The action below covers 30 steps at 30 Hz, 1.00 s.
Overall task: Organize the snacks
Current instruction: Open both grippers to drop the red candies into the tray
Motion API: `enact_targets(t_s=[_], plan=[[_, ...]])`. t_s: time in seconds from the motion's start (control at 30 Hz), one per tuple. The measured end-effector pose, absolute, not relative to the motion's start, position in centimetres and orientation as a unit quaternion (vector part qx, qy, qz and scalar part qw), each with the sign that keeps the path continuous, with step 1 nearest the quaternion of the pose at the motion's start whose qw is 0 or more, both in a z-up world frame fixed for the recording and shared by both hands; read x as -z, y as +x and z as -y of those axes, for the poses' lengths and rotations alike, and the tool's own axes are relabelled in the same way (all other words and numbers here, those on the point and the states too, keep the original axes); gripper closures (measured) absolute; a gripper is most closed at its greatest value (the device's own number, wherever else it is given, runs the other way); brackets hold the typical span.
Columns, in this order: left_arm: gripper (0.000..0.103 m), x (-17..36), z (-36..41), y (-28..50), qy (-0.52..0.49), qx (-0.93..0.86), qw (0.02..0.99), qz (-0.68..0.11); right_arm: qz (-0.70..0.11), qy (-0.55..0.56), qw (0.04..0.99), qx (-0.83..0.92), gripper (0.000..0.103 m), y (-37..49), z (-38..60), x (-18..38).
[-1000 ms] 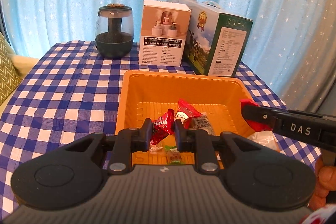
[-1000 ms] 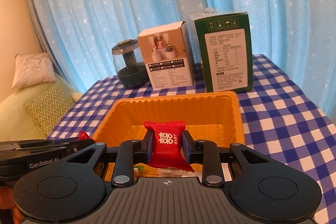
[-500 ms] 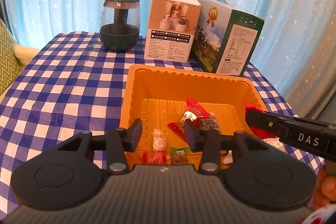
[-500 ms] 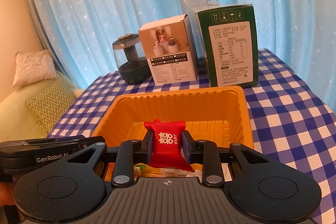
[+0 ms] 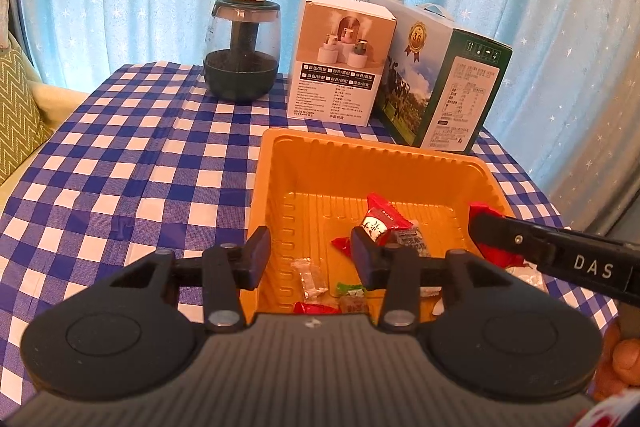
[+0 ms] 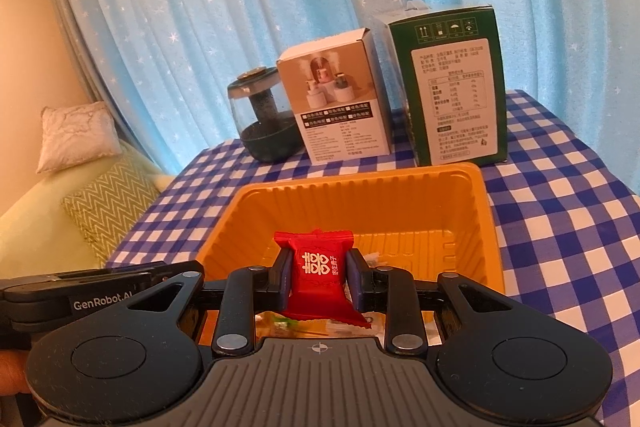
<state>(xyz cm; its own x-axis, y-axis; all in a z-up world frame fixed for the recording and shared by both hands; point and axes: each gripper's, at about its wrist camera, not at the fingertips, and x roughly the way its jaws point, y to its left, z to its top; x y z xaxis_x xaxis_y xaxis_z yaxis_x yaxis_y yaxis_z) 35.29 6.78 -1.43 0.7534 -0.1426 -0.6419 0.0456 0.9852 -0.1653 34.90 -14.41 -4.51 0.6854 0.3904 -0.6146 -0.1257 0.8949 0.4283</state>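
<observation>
L tool [image 5: 306, 259]: open, nothing between pads, just been opening; hovers over near end of orange tray [image 5: 276, 187].
R tool [image 6: 316, 277]: clamped on red candy pack [image 6: 318, 267], above tray's near edge.
Step tip: pull L back first, then lower R inside wall, release low so pack lands w/ other sweets [image 5: 380, 227].
Around: jar [image 5: 240, 55], white box [image 5: 340, 55], green box [image 5: 448, 87] at back of checked worktop [image 5: 120, 167].
In the way: tools close together over tray.
</observation>
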Motion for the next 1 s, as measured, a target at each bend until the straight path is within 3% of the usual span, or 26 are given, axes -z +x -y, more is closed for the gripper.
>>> enact_targets(t_s=[0.17, 0.3, 1.0], plan=[[0.063, 1.4, -7.0, 35.2, -0.069, 0.047, 0.934, -0.347, -0.36, 0.188, 0.902, -0.146, 0.073, 35.0, 14.3, 4.6], [0.063, 1.5, -6.9, 35.1, -0.064, 0.049, 0.934, -0.348, -0.358, 0.209, 0.9, -0.136, 0.05, 35.1, 14.9, 4.6], [0.06, 1.5, -6.5, 34.5, -0.052, 0.051, 0.936, -0.346, -0.358, 0.202, 0.903, -0.122, 0.05, 34.5, 15.7, 4.5]])
